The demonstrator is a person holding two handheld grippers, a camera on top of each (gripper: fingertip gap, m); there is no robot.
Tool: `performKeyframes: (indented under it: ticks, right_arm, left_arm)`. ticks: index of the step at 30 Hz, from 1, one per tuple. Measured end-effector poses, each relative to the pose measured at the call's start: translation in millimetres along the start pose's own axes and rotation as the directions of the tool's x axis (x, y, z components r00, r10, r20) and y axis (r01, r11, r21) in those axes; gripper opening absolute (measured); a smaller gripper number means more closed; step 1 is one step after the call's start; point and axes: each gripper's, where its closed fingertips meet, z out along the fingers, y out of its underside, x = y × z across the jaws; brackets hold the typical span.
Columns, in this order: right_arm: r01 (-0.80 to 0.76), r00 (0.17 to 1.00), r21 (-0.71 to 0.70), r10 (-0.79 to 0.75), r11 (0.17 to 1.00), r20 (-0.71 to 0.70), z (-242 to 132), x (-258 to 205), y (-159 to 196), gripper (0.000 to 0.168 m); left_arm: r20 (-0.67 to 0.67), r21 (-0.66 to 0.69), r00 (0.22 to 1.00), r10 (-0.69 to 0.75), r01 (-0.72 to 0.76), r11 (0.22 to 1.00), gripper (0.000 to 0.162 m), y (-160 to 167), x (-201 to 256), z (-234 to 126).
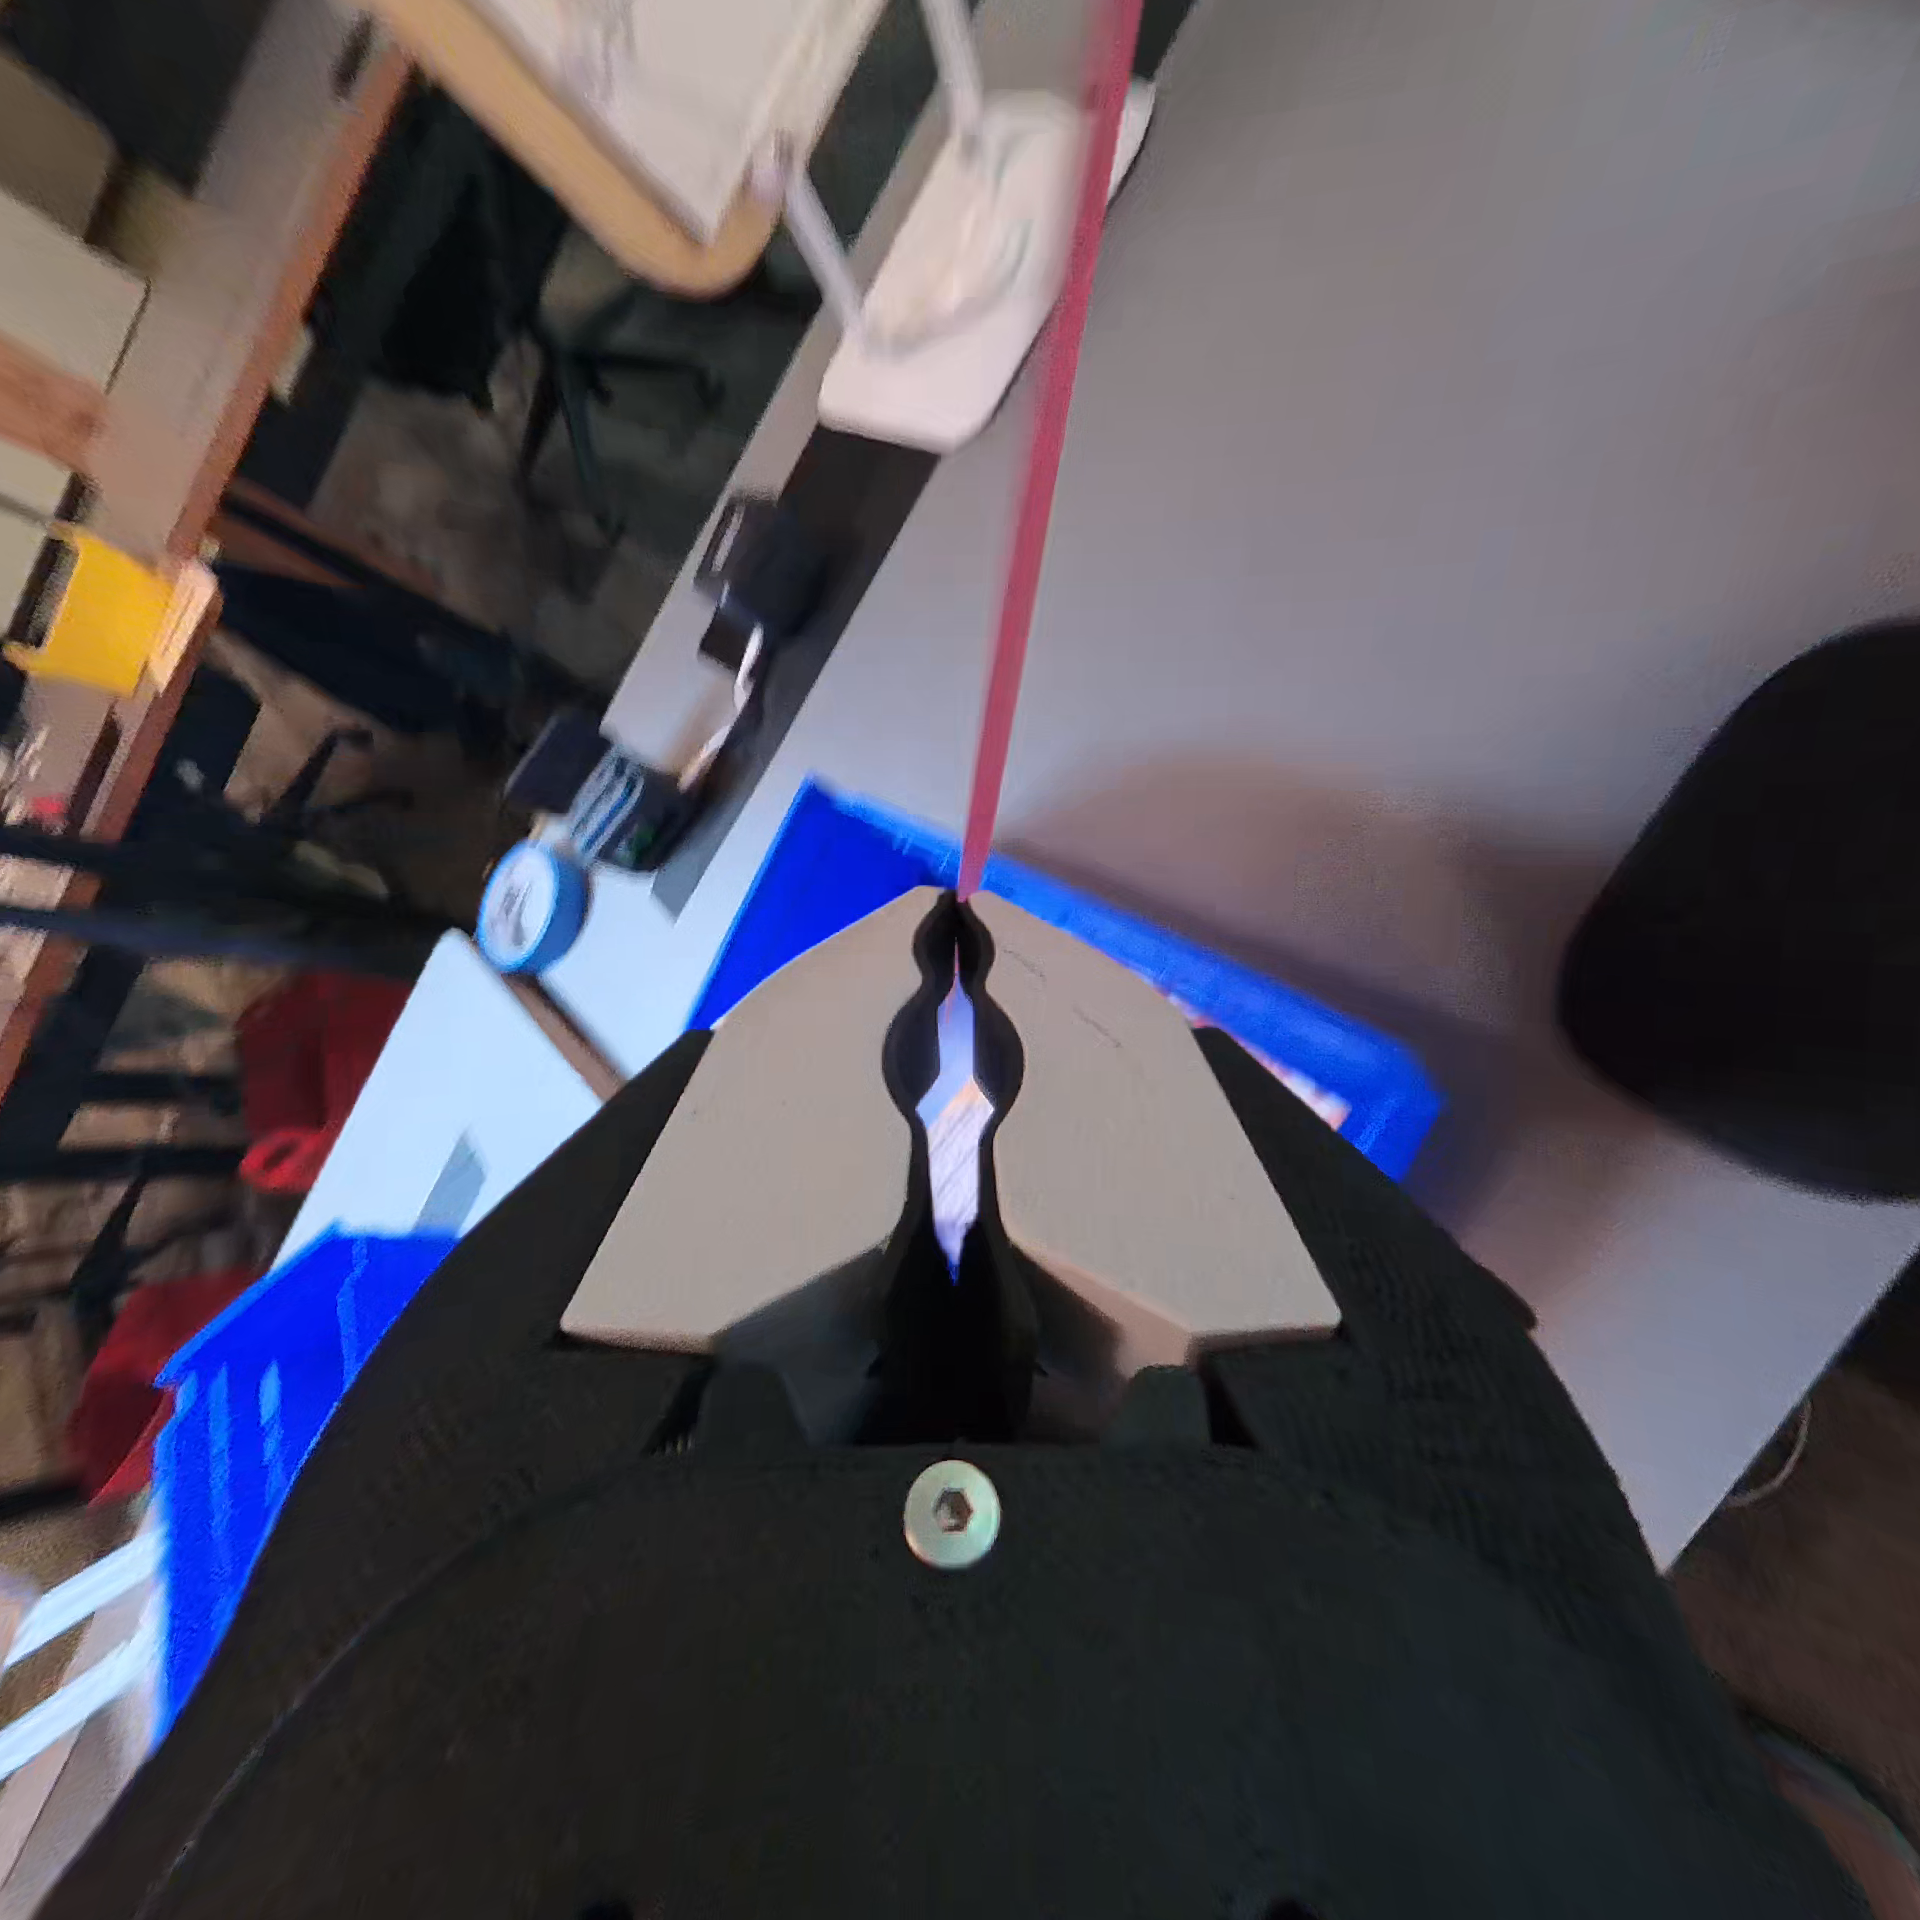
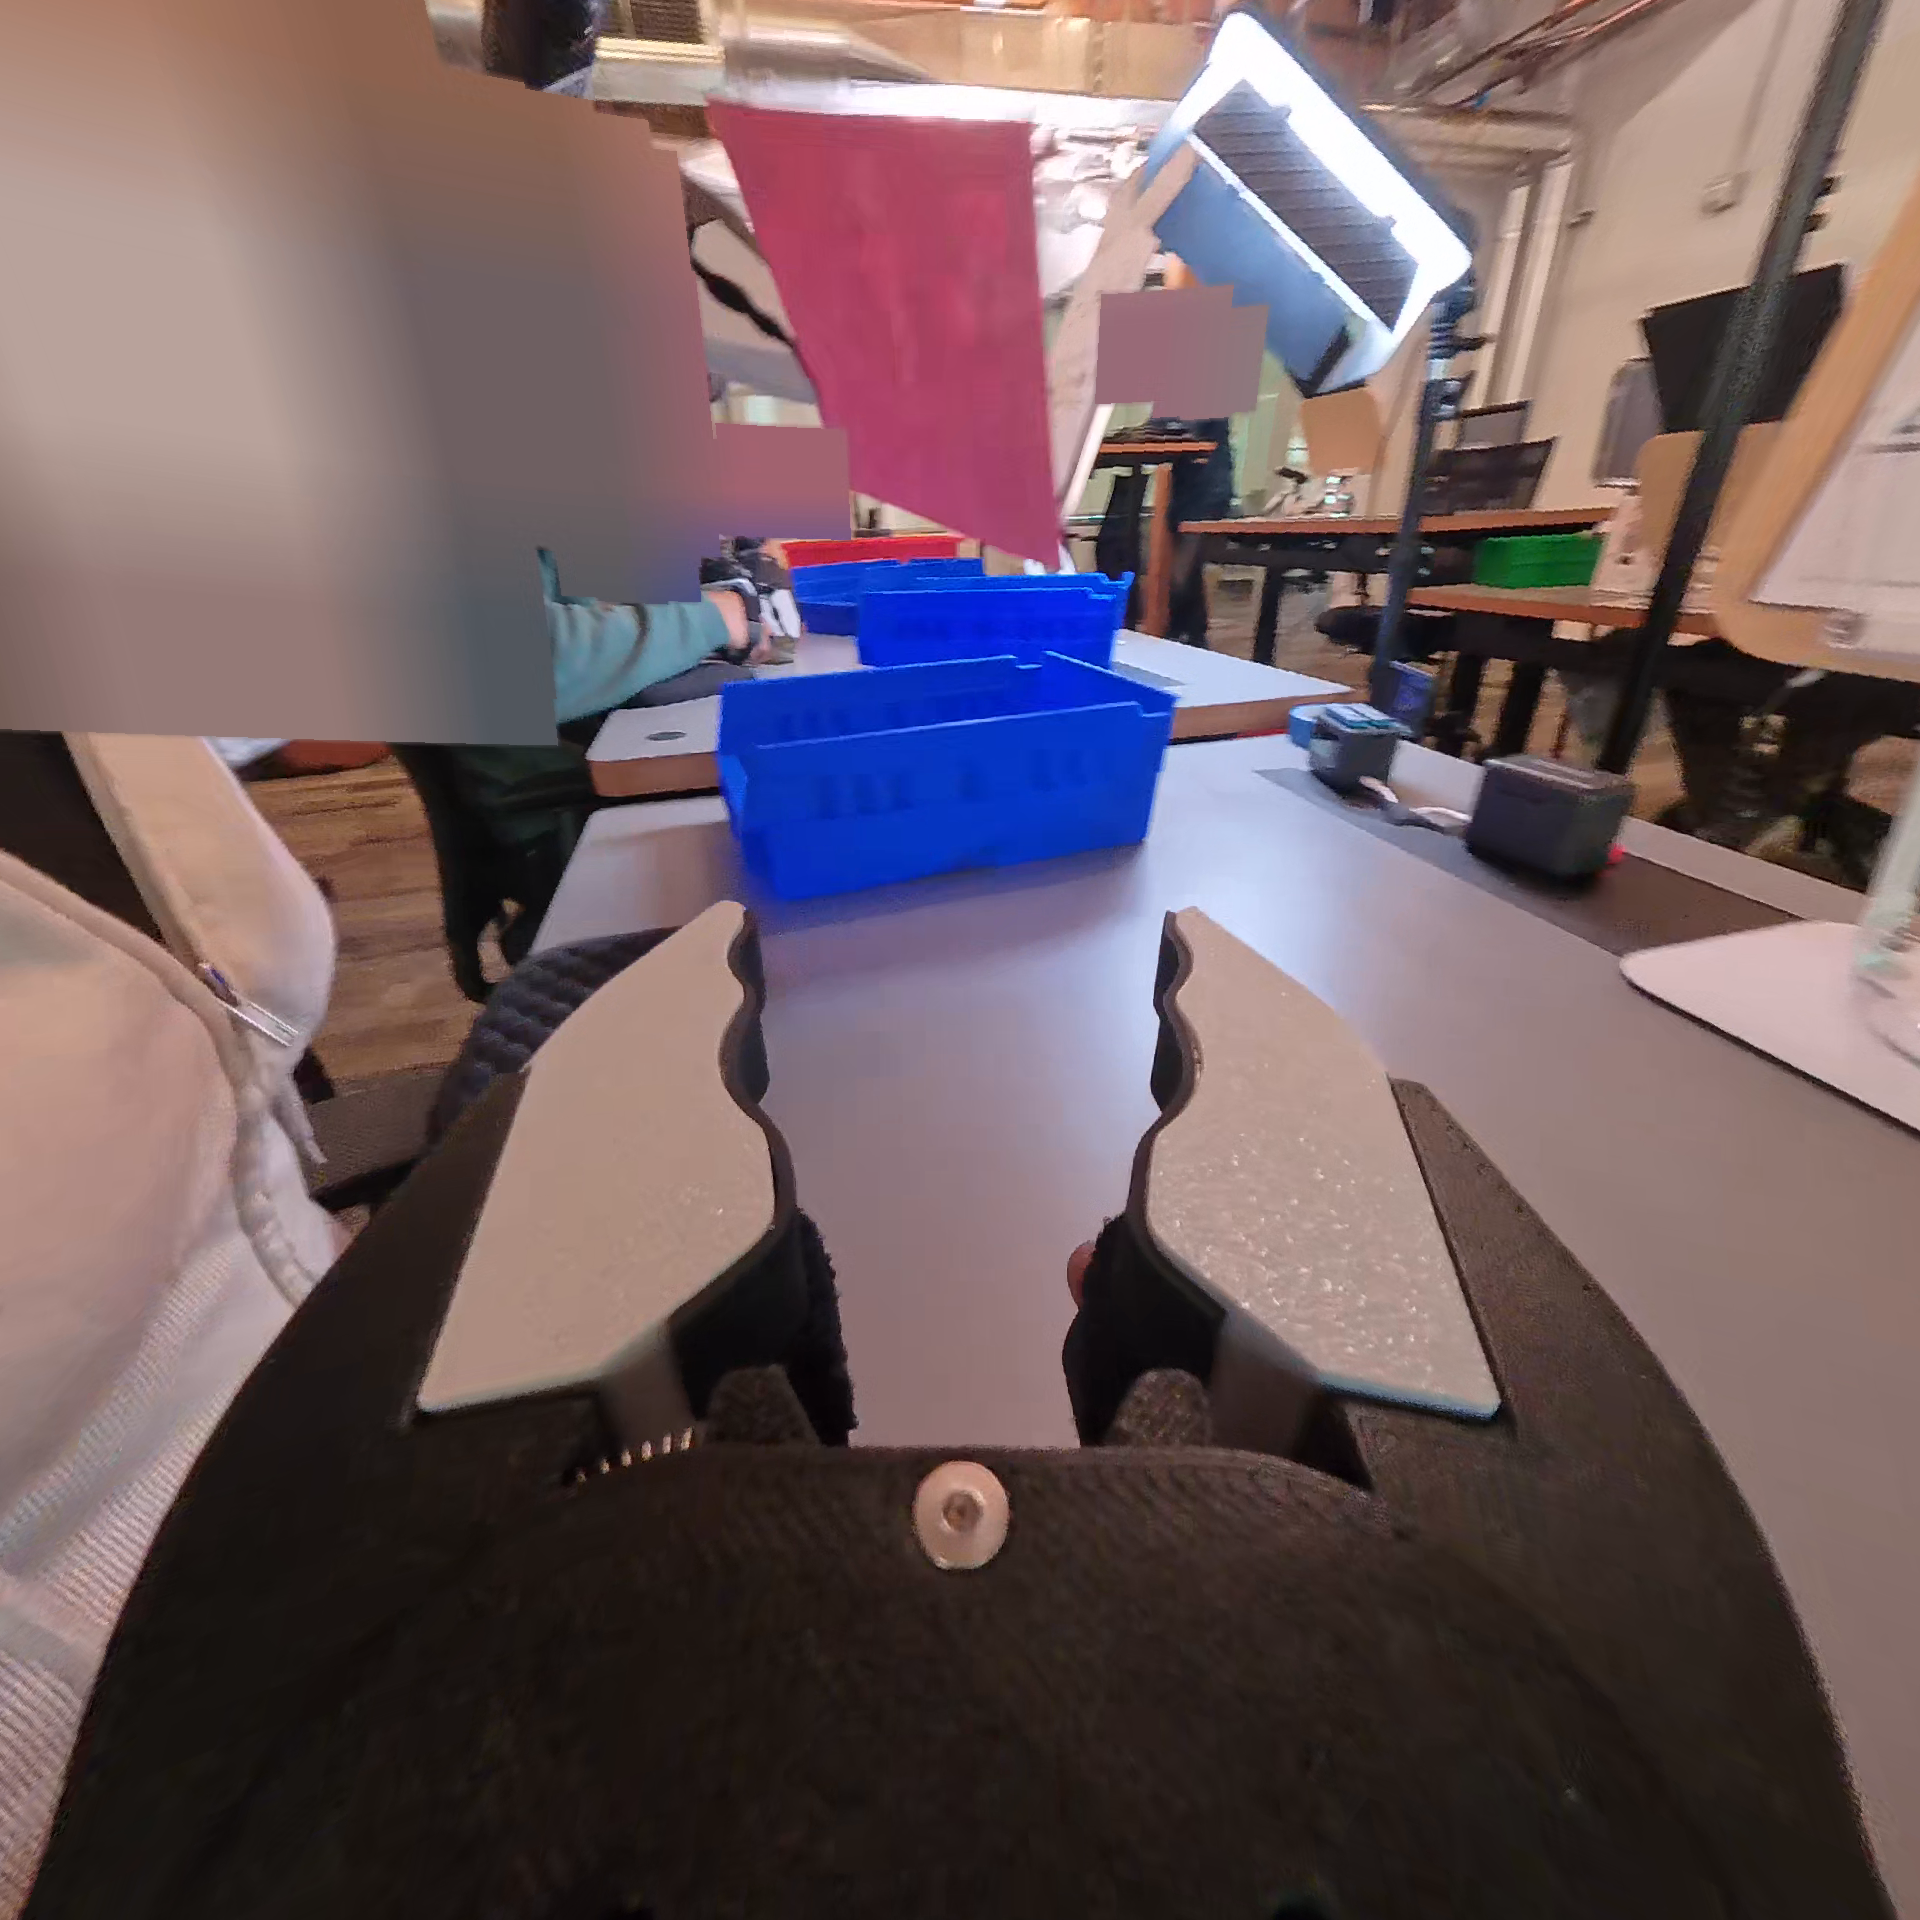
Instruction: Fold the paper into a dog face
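- Red paper (image 2: 914,312) hangs in the air above the blue bin (image 2: 940,774), clear of the grey table (image 2: 966,1039).
- My left gripper (image 1: 958,906) is clenched on the paper's edge.
- My right gripper (image 2: 961,951) is released, holding nothing, low over the table just short of the bin.

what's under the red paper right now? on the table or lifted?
Lifted. The red paper hangs in the air, pinched at one edge by the left gripper. Below it: blue bins on the grey table. The paper hides the room behind it.
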Motion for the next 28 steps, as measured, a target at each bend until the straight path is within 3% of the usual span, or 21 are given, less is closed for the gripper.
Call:
performKeyframes:
  ticks: [1,5,8,9,10,12,13,15,17,19,24,26,28]
  right_arm:
    - [-0.006,1.000,0.004,0.005,1.000,0.026,5.8,-6.4,-3.0,0.074]
    - [0.016,0.996,0.000,-0.016,1.000,0.089,24.5,-24.6,-19.9,0.083]
    - [0.293,0.953,-0.024,-0.290,0.956,0.087,20.6,-28.8,-32.5,0.085]
    - [0.450,0.893,-0.018,-0.450,0.893,0.018,15.0,-22.7,-41.3,0.086]
    - [0.630,0.773,-0.035,-0.631,0.775,-0.069,8.6,-15.8,-50.2,0.085]
    - [0.887,0.407,-0.144,-0.890,0.439,-0.206,1.2,-4.1,-60.1,0.091]
    - [0.930,0.283,-0.174,-0.932,0.325,-0.227,3.6,-3.7,-59.0,0.096]
    - [0.952,0.199,-0.177,-0.946,0.248,-0.257,14.1,-5.0,-53.1,0.101]
    - [0.955,0.180,-0.170,-0.930,0.243,-0.319,22.2,0.9,-56.2,0.104]
    - [0.952,0.218,-0.135,-0.917,0.275,-0.336,32.7,6.1,-59.6,0.095]
    - [0.955,0.283,-0.015,-0.928,0.295,-0.242,58.5,-1.2,-55.9,0.060]
    - [0.937,0.348,0.052,-0.922,0.345,-0.168,63.5,-14.2,-47.9,0.062]
    - [0.879,0.473,0.116,-0.874,0.462,-0.110,63.2,-27.0,-42.7,0.069]
  left_arm:
    - [-0.040,0.055,0.999,-0.021,0.023,0.998,0.000,-17.4,10.1,0.5]
    - [-0.309,0.232,0.946,-0.099,0.176,0.957,0.000,-77.2,61.7,12.6]
    - [-0.577,0.272,0.807,-0.124,0.333,0.903,0.000,-109.2,101.7,22.3]
    - [-0.653,0.264,0.745,-0.132,0.389,0.883,0.000,-117.6,111.3,24.2]
    - [-0.724,0.249,0.675,-0.142,0.447,0.859,0.000,-125.6,119.2,25.1]
    - [-0.823,0.220,0.545,-0.158,0.563,0.797,0.000,-141.0,127.5,26.5]
    - [-0.854,0.211,0.495,-0.161,0.613,0.762,0.000,-147.8,129.1,27.8]
    - [-0.896,0.209,0.417,-0.151,0.696,0.687,0.000,-160.1,130.1,28.5]
    - [-0.921,0.212,0.369,-0.123,0.741,0.637,0.000,-168.0,132.7,27.3]
    - [-0.932,0.220,0.349,-0.095,0.755,0.618,0.000,-170.5,137.6,27.4]
    - [-0.954,0.197,0.292,-0.070,0.785,0.587,0.000,-164.9,145.3,29.0]
    - [-0.956,0.200,0.286,-0.068,0.802,0.563,0.000,-162.4,141.9,27.8]
    - [-0.951,0.215,0.301,-0.069,0.805,0.552,0.000,-160.1,137.9,27.5]
